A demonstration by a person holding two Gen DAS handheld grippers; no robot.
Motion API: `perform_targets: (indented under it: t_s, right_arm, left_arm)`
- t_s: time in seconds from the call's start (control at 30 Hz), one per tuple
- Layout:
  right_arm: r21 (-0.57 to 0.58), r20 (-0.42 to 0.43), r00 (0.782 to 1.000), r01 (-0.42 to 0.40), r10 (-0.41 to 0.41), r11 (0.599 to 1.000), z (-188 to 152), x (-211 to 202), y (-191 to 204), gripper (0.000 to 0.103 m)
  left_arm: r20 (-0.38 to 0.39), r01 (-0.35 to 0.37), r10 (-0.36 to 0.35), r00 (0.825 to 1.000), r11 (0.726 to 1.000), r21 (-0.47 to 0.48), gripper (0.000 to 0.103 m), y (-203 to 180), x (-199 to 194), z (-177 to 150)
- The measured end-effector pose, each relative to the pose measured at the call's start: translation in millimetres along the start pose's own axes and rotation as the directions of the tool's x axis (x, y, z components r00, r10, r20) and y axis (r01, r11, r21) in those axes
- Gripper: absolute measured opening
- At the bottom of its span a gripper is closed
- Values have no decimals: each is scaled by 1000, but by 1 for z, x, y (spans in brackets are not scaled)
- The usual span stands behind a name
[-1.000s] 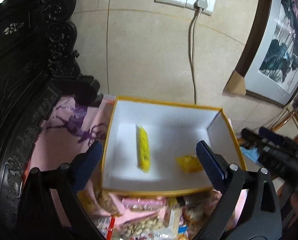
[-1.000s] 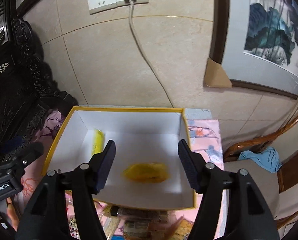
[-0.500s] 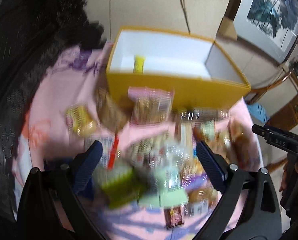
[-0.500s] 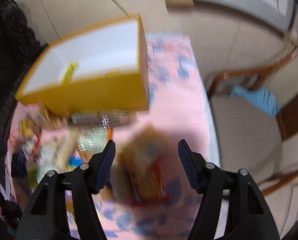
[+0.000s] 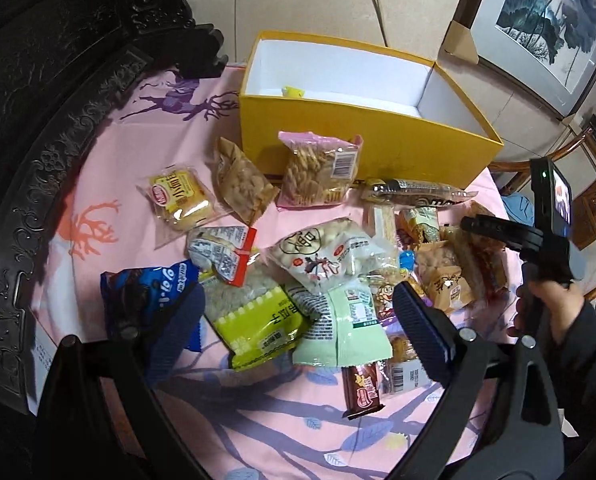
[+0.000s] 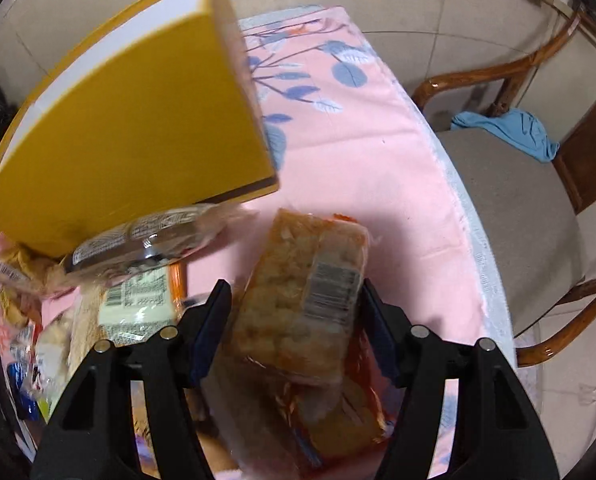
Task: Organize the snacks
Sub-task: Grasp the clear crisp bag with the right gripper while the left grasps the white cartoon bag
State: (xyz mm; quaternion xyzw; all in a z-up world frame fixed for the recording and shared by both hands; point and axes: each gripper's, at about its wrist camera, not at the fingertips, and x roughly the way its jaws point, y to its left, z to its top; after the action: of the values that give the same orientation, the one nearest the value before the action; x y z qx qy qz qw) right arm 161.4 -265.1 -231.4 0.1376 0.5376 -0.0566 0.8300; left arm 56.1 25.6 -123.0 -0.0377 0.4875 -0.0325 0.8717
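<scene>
Left wrist view: a tabletop (image 5: pixel 109 152) draped in a pink cloth printed with deer and leafy branches fills most of the scene, with dark carved furniture along its left edge. At the far side stands a large yellow box (image 5: pixel 362 140), open at the top and white inside; a small yellow packet (image 5: pixel 293 91) peeks above its near wall. Loose snacks lie heaped in front of the box: a pink-edged bag of biscuits (image 5: pixel 318 168) leaning on the box wall, a brown bag of nuts (image 5: pixel 243 184) to its left, a yellow cake packet (image 5: pixel 181 200) farther left, a green packet (image 5: pixel 257 320) and a blue cookie packet (image 5: pixel 149 288) nearest the camera. The left hand-held gripper (image 5: pixel 298 320) hovers above the pile, its jaws spread wide and holding nothing.

Right wrist view: the yellow box (image 6: pixel 129 132) looms at upper left, seen from its outer corner. A wooden chair (image 6: pixel 538 200) with a blue cloth (image 6: pixel 506 128) on its seat stands beside the tabletop. The right hand-held gripper (image 6: pixel 293 320) sits low over an orange-brown snack packet (image 6: pixel 302 312) with a barcode label. Its jaws are spread on either side of the packet; whether the pads touch it cannot be told. The packet lies on the pile's right edge, just in front of the box corner.
</scene>
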Motion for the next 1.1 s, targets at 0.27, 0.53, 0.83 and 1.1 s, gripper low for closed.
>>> perform_targets:
  t_s: [0.27, 0.53, 0.83, 1.1]
  right_arm:
    - [-135, -40, 992, -122, 117, 983, -41, -27, -8, 46]
    - [-202, -54, 994, -107, 98, 973, -79, -32, -11, 47]
    - [-185, -66, 991, -123, 113, 975, -73, -25, -14, 48]
    - [-195, -63, 992, -116, 106, 974, -78, -33, -11, 50]
  left_arm:
    - [-26, 10, -11, 1000, 1000, -30, 96, 9, 8, 3]
    - [-72, -2, 15, 997, 984, 180, 96, -40, 57, 15]
    - [-144, -78, 137, 980, 932, 355, 96, -54, 110, 23]
    - [-160, -66, 143, 977, 911, 408, 95, -56, 129, 34]
